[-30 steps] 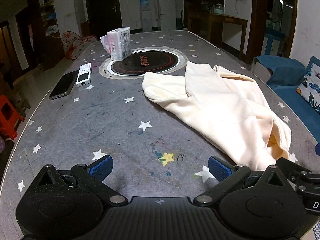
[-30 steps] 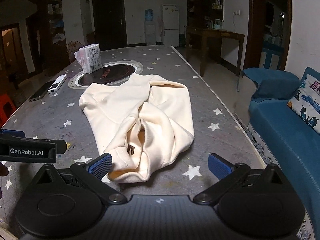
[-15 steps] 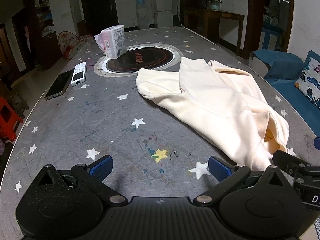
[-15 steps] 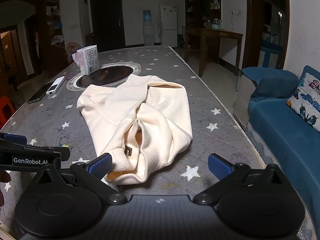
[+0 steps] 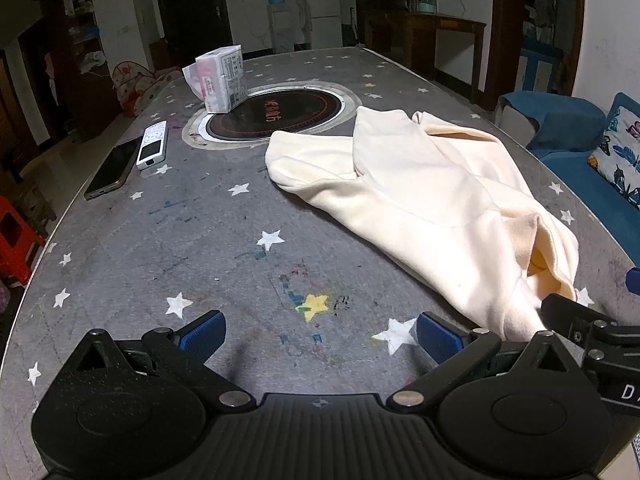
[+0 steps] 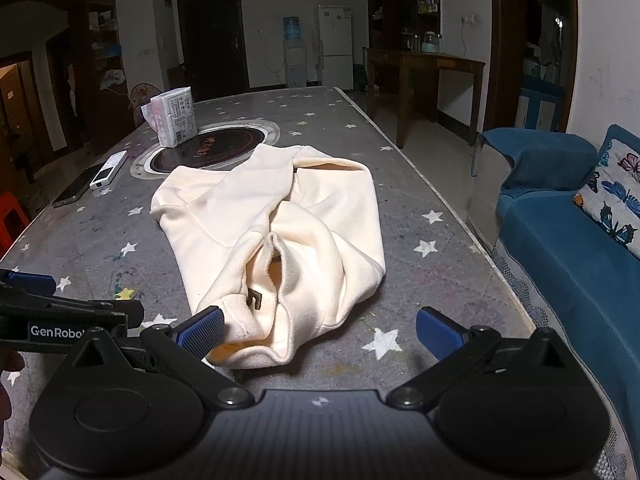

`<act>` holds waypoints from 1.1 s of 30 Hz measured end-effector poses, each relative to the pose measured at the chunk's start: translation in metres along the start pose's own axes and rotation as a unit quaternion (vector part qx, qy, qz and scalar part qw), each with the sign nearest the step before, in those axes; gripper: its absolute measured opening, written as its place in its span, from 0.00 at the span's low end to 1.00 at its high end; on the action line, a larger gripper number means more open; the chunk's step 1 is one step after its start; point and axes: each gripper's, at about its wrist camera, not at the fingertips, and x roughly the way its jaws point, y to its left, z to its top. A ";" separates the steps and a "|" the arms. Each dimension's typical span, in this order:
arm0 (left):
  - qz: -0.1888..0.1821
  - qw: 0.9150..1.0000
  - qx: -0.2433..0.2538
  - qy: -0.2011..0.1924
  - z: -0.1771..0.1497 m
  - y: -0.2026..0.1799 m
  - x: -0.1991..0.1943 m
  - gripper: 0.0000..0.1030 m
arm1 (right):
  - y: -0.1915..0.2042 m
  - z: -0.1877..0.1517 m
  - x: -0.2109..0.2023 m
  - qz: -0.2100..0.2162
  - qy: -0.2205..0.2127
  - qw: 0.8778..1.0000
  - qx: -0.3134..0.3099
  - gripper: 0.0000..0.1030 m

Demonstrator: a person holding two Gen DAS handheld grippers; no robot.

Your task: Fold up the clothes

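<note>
You've got the grey star-print table (image 6: 420, 200) running away from you, and the cream sweatshirt (image 6: 280, 216) is your landmark: it lies crumpled on the table, its long axis stretching from the round black hob plate (image 6: 208, 148) at its far end down to the bunched neck opening at its near end. That near end sits right at your right gripper (image 6: 320, 330), jaws spread wide and holding nothing, the left blue pad (image 6: 202, 330) just about touching the ribbed hem, though from this angle you can't be sure it's real contact. Your left gripper (image 5: 320, 334) is also wide open and empty, hovering over bare table to the left of the sweatshirt, with only its right pad (image 5: 438, 338) near the cloth's near corner. So the right hand is the nearer one for the first pinch. Beyond the sweatshirt's far left: tissue pack (image 5: 220, 78), white remote (image 5: 152, 144), dark phone (image 5: 114, 166), all well apart from the cloth
</note>
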 end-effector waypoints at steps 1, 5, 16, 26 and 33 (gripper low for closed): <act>0.000 1.000 0.001 -0.001 0.000 0.000 0.000 1.00 | 0.000 0.000 0.000 0.000 0.000 1.000 0.001 1.00; 0.000 1.000 0.004 0.000 0.000 -0.002 0.001 1.00 | -0.001 0.000 0.000 0.001 0.001 1.000 0.004 1.00; -0.001 1.000 0.011 0.003 0.000 -0.006 0.004 1.00 | -0.002 0.000 0.001 0.003 0.002 1.000 0.006 1.00; -0.001 1.000 0.017 0.006 0.003 -0.009 0.007 1.00 | -0.004 0.002 0.006 0.006 0.004 1.000 0.009 1.00; 0.000 1.000 0.020 0.004 0.011 -0.011 0.009 1.00 | -0.005 0.007 0.007 0.011 0.001 1.000 0.008 1.00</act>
